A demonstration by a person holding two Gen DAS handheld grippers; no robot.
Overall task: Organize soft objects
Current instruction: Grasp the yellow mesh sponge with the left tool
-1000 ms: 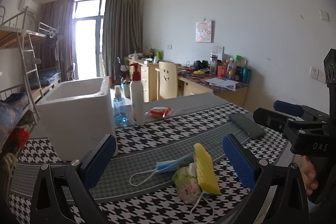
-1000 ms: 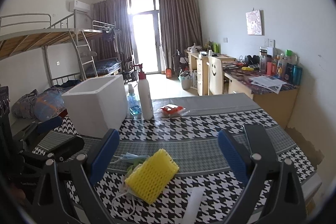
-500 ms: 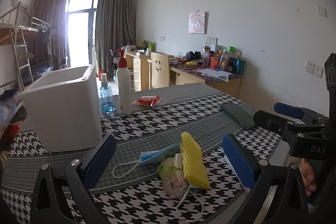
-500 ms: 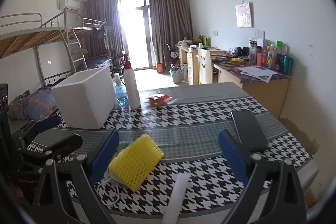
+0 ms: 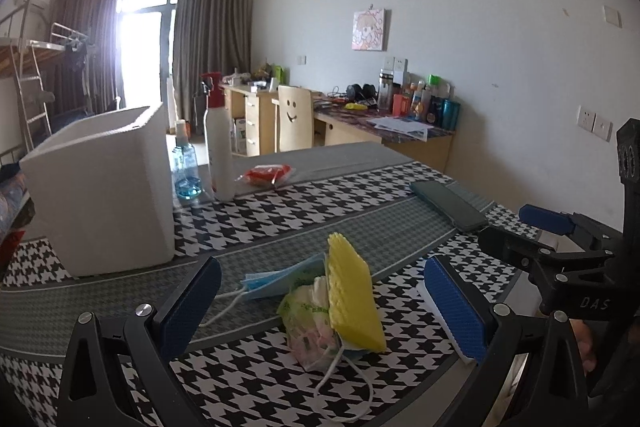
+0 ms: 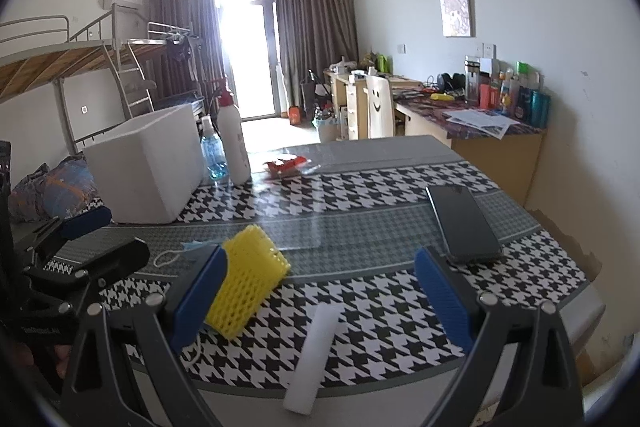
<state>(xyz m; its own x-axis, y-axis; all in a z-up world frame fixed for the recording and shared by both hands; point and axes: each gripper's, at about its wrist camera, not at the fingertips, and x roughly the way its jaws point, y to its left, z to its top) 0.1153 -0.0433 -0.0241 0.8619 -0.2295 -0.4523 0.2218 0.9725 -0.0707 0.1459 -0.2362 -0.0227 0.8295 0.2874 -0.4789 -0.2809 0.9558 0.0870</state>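
We count four soft things on the table: one yellow foam net, one blue face mask, one crumpled plastic bag and one white foam strip. The first three lie heaped together near the front edge – the net leans on the bag, and the mask pokes out from under them with its ear loops trailing. The strip lies alone just beside the heap, nearest the table edge.

Behind them stands one white foam box, open at the top, well apart from the heap. Beside the box we see two bottles: one small blue bottle and one tall white spray bottle, then one red packet. One dark phone lies towards the right side.

Our left gripper hovers low with its jaws spread wide on either side of the heap, holding nothing. Our right gripper hangs level beside it – also wide open and empty, the strip lying between its blue pads and the net against the left pad.
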